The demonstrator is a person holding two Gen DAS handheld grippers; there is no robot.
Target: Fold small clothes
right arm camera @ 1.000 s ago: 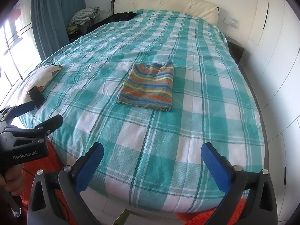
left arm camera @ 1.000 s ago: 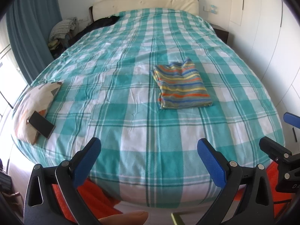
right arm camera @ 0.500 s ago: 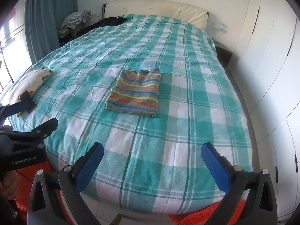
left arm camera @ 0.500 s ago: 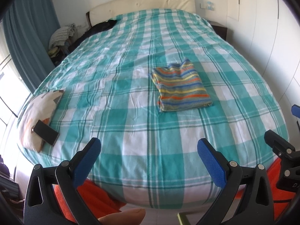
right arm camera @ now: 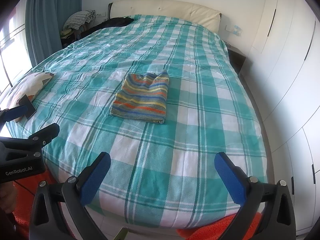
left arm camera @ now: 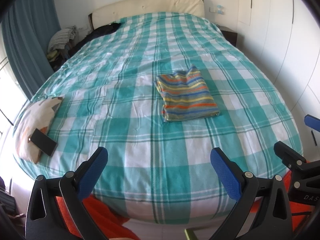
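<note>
A small striped garment (left arm camera: pixel 187 97) (right arm camera: pixel 143 98) lies folded into a neat rectangle near the middle of the teal-and-white checked bed (left arm camera: pixel 140 140) (right arm camera: pixel 180 150). My left gripper (left arm camera: pixel 159 164) hovers open over the foot of the bed, well short of the garment, with nothing between its blue pads. My right gripper (right arm camera: pixel 162 169) is also open and empty, at the foot of the bed. Each gripper shows at the edge of the other's view: the right gripper (left arm camera: pixel 296 140) at right, the left gripper (right arm camera: pixel 34 122) at left.
A patterned pillow (left arm camera: pixel 36 116) with a black phone (left arm camera: pixel 43 143) on it lies at the bed's near left corner. Dark clothing (left arm camera: pixel 104 30) sits by the cream headboard (left arm camera: pixel 148 8). White wardrobes (right arm camera: pixel 284 60) line the right side, a blue curtain (left arm camera: pixel 26 40) the left. An orange rug (left arm camera: pixel 96 214) lies below the bed.
Both grippers have pulled back and risen from the bed, so the folded garment looks farther away. The garment has not moved. Both stay open.
</note>
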